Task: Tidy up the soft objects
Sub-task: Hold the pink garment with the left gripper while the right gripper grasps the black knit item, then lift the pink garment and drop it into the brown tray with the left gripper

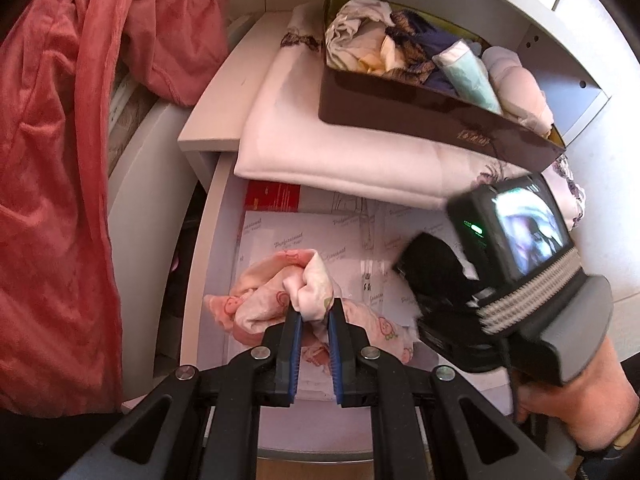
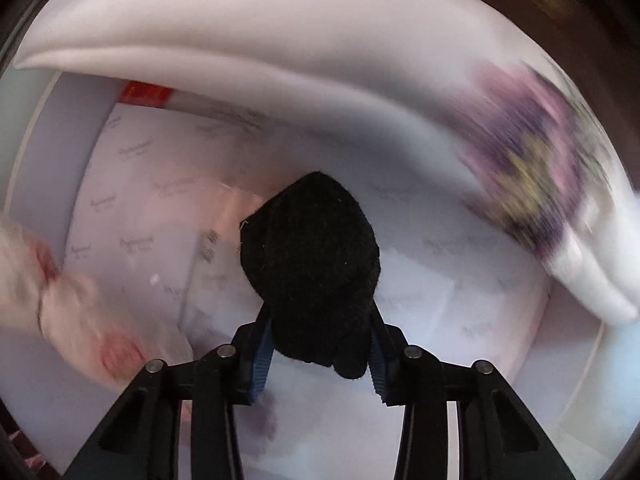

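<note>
The left claw (image 1: 314,312), at the bottom centre of the left wrist view, is closed tight on a fold of the pink printed cloth (image 1: 272,296). The rest of that cloth lies crumpled in the open drawer (image 1: 208,248), on the white printed paper (image 1: 320,236) lining its floor.

The right claw (image 2: 320,344) has its blue pads (image 2: 262,360) pressed against both sides of a black cloth (image 2: 312,264); the cloth bulges out past the fingertips, above the drawer's paper floor. In the left wrist view this same claw (image 1: 432,280) shows at the right of the frame, with the black cloth (image 1: 428,260) at its tip, a small lit screen (image 1: 528,228) on its back and a hand (image 1: 576,404) gripping its handle at the lower right.

Above the drawer, a folded white blanket (image 1: 340,140) with a purple flower print lies on a shelf (image 1: 224,112) and hangs over the drawer's back edge. On the blanket stands a dark brown box (image 1: 420,108), filled with rolled and folded clothes (image 1: 400,48) in white, navy, mint and pale pink. A red garment (image 1: 60,160) hangs down the left side of the frame. A red packet (image 1: 272,196) lies at the drawer's back left corner, partly under the blanket.
</note>
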The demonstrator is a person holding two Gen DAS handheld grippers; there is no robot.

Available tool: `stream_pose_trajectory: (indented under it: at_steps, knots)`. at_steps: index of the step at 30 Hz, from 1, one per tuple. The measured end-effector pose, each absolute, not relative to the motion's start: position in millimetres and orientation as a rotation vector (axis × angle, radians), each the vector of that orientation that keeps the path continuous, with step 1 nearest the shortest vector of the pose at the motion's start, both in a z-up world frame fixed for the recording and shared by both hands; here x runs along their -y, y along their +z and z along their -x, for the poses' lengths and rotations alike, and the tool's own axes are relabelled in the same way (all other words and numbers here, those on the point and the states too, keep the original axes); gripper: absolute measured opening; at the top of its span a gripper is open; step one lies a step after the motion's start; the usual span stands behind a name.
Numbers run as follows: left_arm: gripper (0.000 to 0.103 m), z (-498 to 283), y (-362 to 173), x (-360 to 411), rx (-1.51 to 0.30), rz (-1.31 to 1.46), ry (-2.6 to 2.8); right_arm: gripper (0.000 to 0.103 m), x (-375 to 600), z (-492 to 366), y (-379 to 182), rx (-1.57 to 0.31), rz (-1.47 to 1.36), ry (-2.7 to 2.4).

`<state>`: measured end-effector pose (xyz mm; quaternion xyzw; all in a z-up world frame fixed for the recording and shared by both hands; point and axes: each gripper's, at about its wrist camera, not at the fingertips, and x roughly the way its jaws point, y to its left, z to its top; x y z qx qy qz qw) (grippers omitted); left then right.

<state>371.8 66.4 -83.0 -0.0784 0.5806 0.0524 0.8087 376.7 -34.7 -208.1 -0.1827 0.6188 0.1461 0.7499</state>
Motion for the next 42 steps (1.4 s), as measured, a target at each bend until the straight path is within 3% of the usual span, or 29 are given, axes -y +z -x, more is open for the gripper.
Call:
stream_pose_trajectory:
  at_steps: [14,29,42]
  knots:
    - [0.011,-364,-46,-62,-1.107,0.143,0.097,0.041,79,-356,-228,-1.504,0.323,0.200]
    - [0.011,-365,-18,-63,-1.017,0.169,0.075,0.041,92,-342,-245,-1.510,0.292,0.207]
    - [0.011,-389,49,-82,-0.893,0.315,0.043,0.041,96,-339,-268,-1.513,0.280,0.216]
